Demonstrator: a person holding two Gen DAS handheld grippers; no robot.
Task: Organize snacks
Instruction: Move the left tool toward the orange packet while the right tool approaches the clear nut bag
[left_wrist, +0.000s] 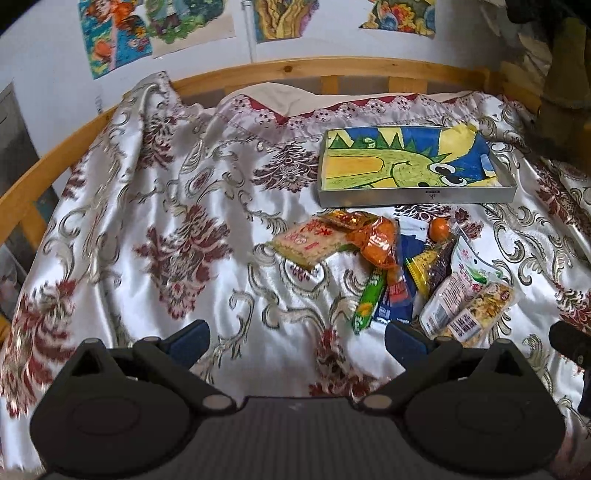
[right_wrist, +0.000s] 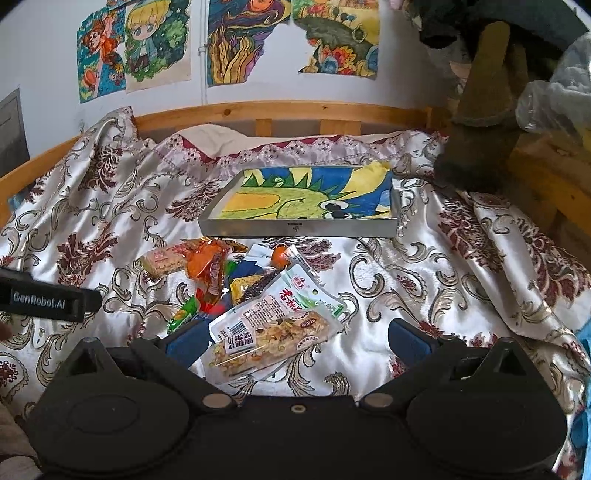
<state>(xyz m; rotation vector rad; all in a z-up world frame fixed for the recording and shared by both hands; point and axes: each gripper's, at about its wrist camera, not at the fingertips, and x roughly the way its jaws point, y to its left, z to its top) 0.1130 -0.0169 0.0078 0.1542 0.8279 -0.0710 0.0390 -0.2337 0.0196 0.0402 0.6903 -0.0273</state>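
Item: loose pile of mixed snack packets (right_wrist: 236, 288) on a satin floral bedspread (left_wrist: 166, 229), just in front of a shallow grey tray lined with a crayon dragon drawing (right_wrist: 299, 229), which holds nothing yet.

Right gripper (right_wrist: 295, 341): fingers spread, nothing held; the clear-wrapped nut bar (right_wrist: 269, 343) lies beside its left finger.

Left gripper (left_wrist: 297, 341): fingers spread, nothing held, beside the pile.

Step, as judged: first pick. Pinch the nut bar across its short width, lift clear of neighbours.

Room: open bedspread left and right; wooden bed rail (left_wrist: 295, 70) bounds the far side; tray's near wall needs clearing.
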